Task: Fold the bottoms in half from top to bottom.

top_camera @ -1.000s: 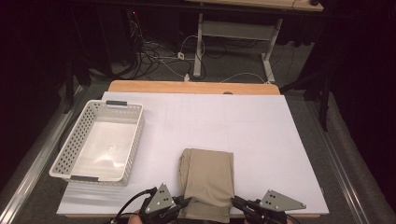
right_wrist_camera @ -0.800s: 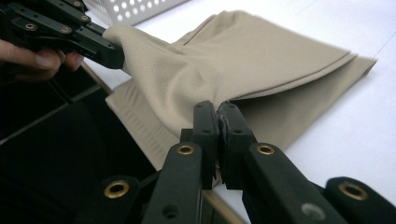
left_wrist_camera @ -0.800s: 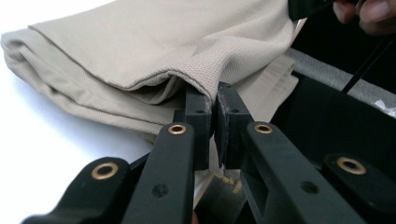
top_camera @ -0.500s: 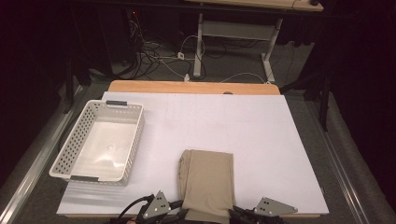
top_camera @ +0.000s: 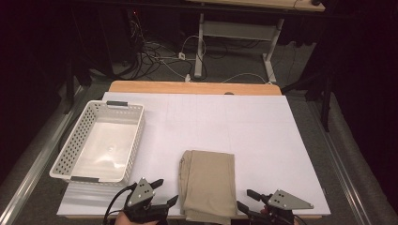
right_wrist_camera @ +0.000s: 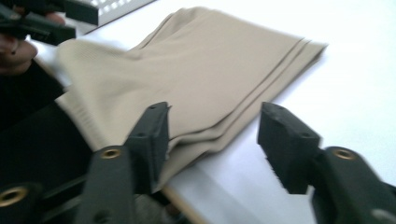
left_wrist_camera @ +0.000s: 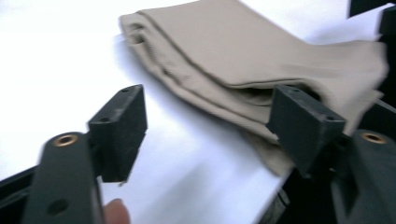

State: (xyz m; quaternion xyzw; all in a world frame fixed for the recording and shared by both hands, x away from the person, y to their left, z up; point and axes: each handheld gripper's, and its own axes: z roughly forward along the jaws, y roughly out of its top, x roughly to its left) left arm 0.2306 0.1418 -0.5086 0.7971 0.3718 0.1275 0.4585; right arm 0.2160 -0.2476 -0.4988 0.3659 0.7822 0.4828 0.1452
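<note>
Folded beige garment (top_camera: 208, 183) lies at the white table cover's (top_camera: 263, 136) near edge, its near end overhanging. Left gripper (top_camera: 163, 193) and right gripper (top_camera: 245, 202) flank that end, jaws just opened, pads off the cloth, nothing held. Judgement: a release; back both away level so no pad snags a fold. White basket (top_camera: 84, 140) sits left, well apart.

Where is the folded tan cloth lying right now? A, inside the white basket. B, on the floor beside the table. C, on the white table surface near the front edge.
C: the folded tan cloth lies flat on the white table surface, apart from the white basket.
</note>
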